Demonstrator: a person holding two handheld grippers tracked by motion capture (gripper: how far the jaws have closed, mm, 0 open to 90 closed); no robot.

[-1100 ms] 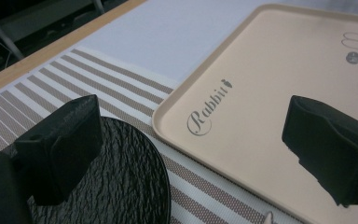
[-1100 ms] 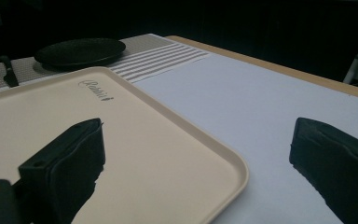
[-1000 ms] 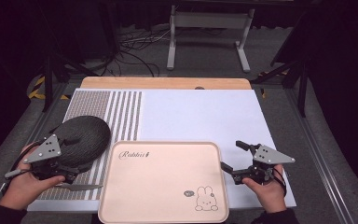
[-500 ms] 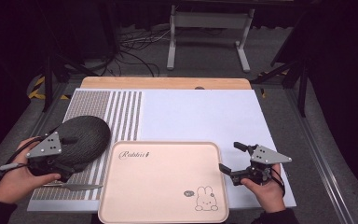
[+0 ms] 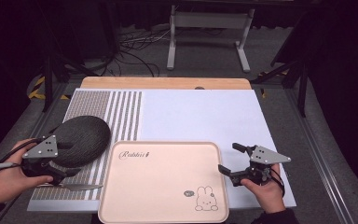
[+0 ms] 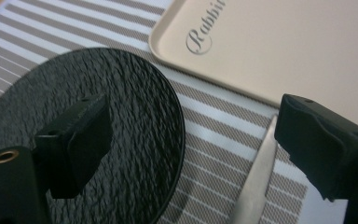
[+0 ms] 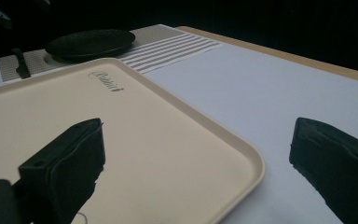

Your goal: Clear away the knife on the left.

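I'm holding left gripper (image 6: pixel 186 140) spread over black plate (image 5: pixel 79 139) and knife (image 6: pixel 256 179); right gripper (image 7: pixel 196 172) spread straddling tray (image 5: pixel 163 179) corner.

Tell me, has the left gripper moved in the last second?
Yes. In the high view the left gripper has drifted toward the person, away from the far side of the black plate, which has stayed beside the tray.

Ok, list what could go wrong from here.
1. The left gripper is open astride the black plate's rim and a knife; closing could catch the blade or knock it.
2. The plate looks thin and lies flat on the mat, so the jaws may slip off its edge.
3. The right gripper, open at the tray's corner, could nudge the tray.
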